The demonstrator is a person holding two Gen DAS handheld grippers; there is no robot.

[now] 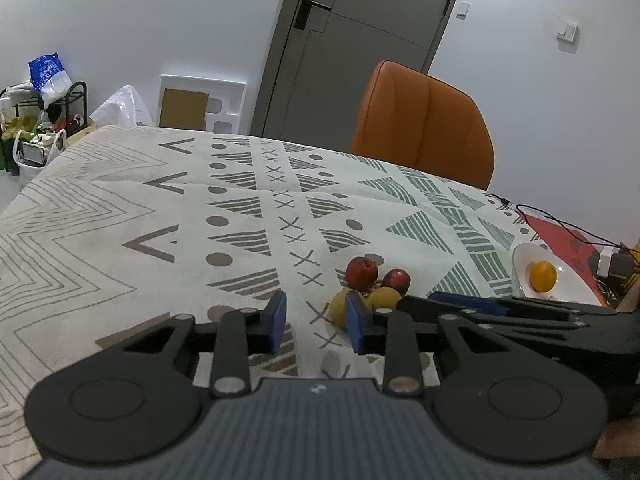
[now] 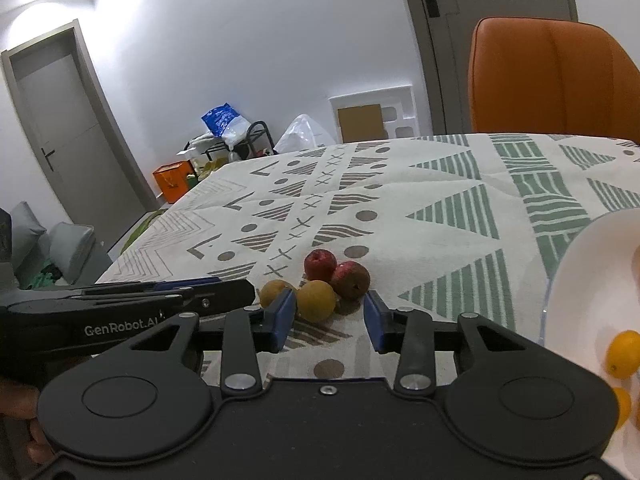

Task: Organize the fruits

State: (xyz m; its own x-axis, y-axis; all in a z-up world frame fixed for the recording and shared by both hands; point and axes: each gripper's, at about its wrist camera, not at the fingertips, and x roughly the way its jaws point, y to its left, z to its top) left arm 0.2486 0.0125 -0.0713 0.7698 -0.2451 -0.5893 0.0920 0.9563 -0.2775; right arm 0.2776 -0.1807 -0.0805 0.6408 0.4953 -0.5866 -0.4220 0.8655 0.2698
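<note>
Two red apples (image 1: 362,272) (image 1: 397,280) and two yellow-brown pears (image 1: 340,307) (image 1: 383,298) lie clustered on the patterned tablecloth. My left gripper (image 1: 316,322) is open and empty, just short of the pears. In the right wrist view the same cluster shows: apples (image 2: 320,265) (image 2: 352,280) and pears (image 2: 316,300) (image 2: 274,292). My right gripper (image 2: 330,320) is open and empty, its fingers either side of the nearer pear but short of it. A white plate (image 1: 568,286) (image 2: 580,292) at the right holds oranges (image 1: 543,276) (image 2: 623,354).
An orange chair (image 1: 424,124) stands at the table's far side. A black cable (image 1: 560,220) and a red mat (image 1: 560,240) with a white charger lie at the far right. The other gripper's body (image 2: 120,308) lies left of the right gripper.
</note>
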